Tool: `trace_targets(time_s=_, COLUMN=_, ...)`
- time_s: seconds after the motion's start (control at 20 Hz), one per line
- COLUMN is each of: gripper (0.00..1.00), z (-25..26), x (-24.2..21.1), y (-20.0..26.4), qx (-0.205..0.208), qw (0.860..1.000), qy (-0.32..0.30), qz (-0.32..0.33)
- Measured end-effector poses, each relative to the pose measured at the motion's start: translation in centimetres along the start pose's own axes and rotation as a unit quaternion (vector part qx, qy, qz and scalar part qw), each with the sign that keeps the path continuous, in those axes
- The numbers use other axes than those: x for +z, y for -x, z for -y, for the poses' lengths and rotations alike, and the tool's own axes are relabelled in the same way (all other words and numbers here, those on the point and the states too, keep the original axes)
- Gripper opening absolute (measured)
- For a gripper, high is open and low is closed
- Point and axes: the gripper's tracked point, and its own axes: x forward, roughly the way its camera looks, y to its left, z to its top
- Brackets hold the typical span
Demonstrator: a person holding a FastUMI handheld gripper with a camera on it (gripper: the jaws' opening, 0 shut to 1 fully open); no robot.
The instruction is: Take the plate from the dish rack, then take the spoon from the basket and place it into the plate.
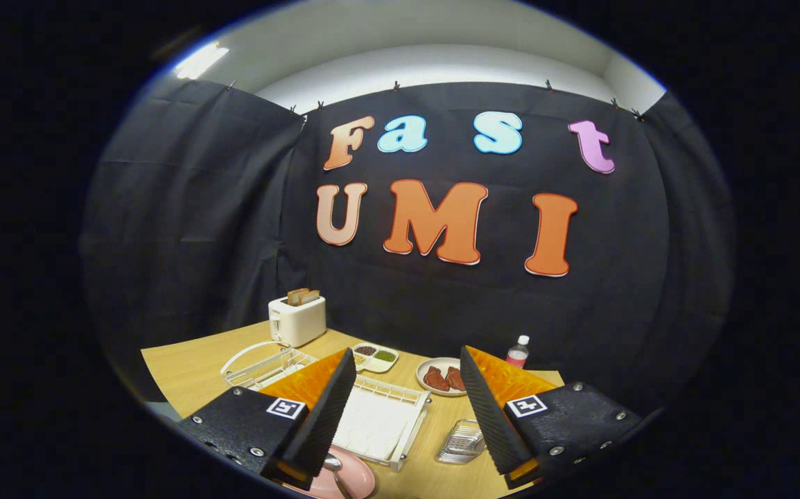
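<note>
Lying in the pink plate point(351, 482), a spoon point(334, 466); tongs point(407, 409) gape released above.

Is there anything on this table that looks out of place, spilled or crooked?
Nothing stands out. The toaster stands upright with bread in its slots, the bottle is upright, and the plate with food sits flat. A spoon lies on the pink plate below the open gripper. The white dish rack lies flat between its fingers.

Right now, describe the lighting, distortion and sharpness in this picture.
Gripper view: strong fisheye bending, so the table edge curves; a ceiling light blows out to glare; the toaster is evenly lit and fairly sharp; the gripper has its jaws open, and the pink plate beneath them looks soft.
</note>
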Motion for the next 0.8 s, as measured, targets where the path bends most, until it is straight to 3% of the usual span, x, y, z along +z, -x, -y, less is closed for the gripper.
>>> trace_targets(time_s=0.4, gripper=0.92, z=0.4, x=6.2, y=-0.9, qx=-0.013, qw=0.997, qy=0.007, qz=0.074)
trace_targets(time_s=0.8, gripper=0.92, z=-0.4, x=8.5, y=-0.9, qx=-0.007, qw=0.994, qy=0.003, qz=0.106)
